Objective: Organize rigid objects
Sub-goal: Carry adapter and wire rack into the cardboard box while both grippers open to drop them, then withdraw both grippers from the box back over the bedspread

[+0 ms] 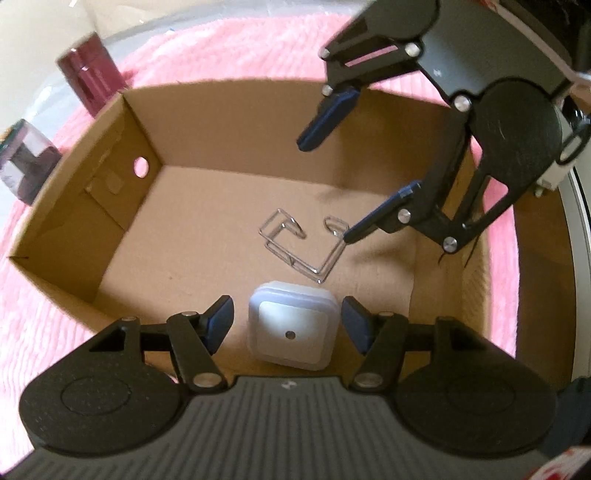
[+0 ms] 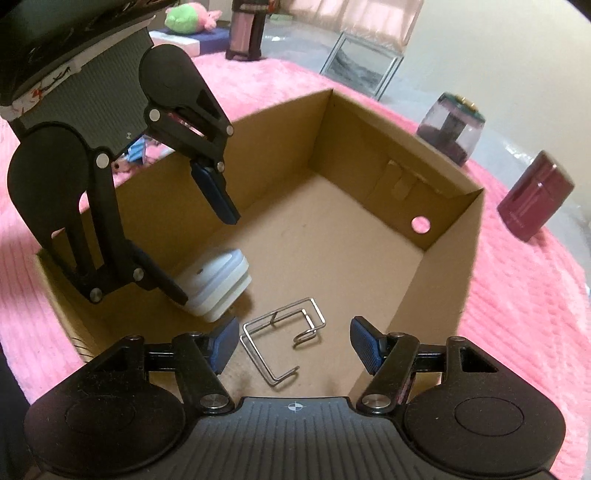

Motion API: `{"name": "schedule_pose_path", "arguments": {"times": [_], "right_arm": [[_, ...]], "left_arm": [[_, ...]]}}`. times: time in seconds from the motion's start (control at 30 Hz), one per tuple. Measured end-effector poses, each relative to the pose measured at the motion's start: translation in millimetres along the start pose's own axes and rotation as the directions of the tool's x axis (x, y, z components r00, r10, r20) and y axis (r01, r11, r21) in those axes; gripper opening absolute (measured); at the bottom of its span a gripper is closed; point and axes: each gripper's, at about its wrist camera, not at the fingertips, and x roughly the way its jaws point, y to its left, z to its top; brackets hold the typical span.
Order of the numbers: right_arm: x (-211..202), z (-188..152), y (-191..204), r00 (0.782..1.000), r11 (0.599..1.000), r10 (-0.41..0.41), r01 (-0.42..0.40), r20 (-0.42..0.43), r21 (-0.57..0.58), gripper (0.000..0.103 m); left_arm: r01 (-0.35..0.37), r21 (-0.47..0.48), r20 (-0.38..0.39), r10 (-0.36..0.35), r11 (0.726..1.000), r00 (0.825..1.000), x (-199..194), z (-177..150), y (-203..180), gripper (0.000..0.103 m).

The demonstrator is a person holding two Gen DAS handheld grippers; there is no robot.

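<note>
An open cardboard box sits on a pink plush cover. On its floor lie a white square plug-in light and a bent wire hook. My left gripper hangs open over the white light, which lies between its blue pads with a small gap on each side. My right gripper is open above the wire hook. In the left wrist view one of its fingertips is close to the hook's curled end; I cannot tell if they touch.
Outside the box on the pink cover stand a maroon cylinder and a clear jar with a dark core. Farther off are a leaning picture frame, a dark lantern-like object and a green plush toy.
</note>
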Motion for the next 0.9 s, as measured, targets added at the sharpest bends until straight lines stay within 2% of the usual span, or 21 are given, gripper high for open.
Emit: {"name": "schedule_pose_path", "arguments": {"times": [0.27,0.43,0.57,0.73,0.83,0.9], "right_arm": [[-53.4,9.0,17.5,0.989,0.995,-0.069,0.058,0.133,0.084,0.064],[-82.7,18.7,42.5,0.970,0.984,-0.111,0.077,0.214,0.161,0.064],[-99.5,26.5,67.6,0.959,0.974,-0.125,0.071,0.254,0.215,0.064],[-114.7,35.7,97.4,0.939,0.950,-0.131,0.027,0.318,0.310,0.064],[-120.3,38.0,117.5,0.925,0.933,-0.137,0.000,0.354,0.361,0.064],[-121.1,39.6,133.6,0.917,0.922,-0.143,-0.014,0.371,0.387,0.064]], "left_arm": [[-0.034,-0.124,0.142,0.051,0.992,0.989,-56.6,-14.7,-5.5,0.060],[-0.051,-0.215,0.231,0.102,0.975,0.968,-98.9,-38.1,-15.0,0.060],[-0.073,-0.296,0.270,0.156,0.952,0.950,-127.1,-67.2,-24.4,0.060],[-0.147,-0.364,0.264,0.253,0.920,0.931,-152.2,-106.6,-42.1,0.060],[-0.173,-0.426,0.272,0.308,0.888,0.912,-167.3,-138.4,-51.3,0.062],[-0.208,-0.473,0.260,0.361,0.856,0.895,-175.8,-162.0,-56.1,0.063]]}}
